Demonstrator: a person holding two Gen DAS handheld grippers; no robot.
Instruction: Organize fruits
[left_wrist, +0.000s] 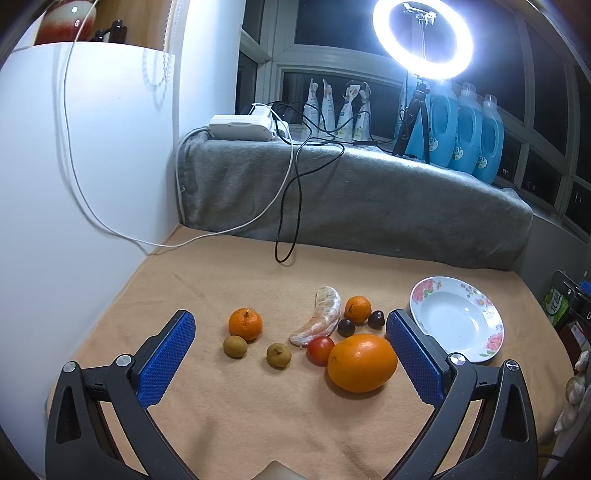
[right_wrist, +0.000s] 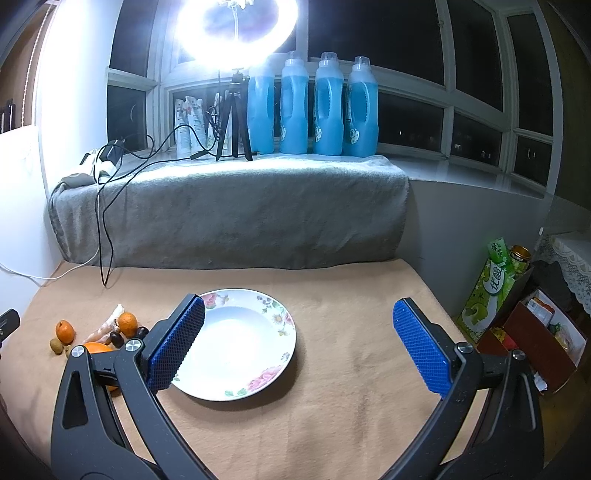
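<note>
Nothing picked yet — both grippers gape empty, big orange between left jaws, plate between right's; grab 1 next.

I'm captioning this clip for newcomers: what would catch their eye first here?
The glaring white ring light on its tripod by the dark window. Next, the big glossy orange at the front of the fruit cluster on the tan cloth, and the empty white floral-rimmed plate to its right.
</note>
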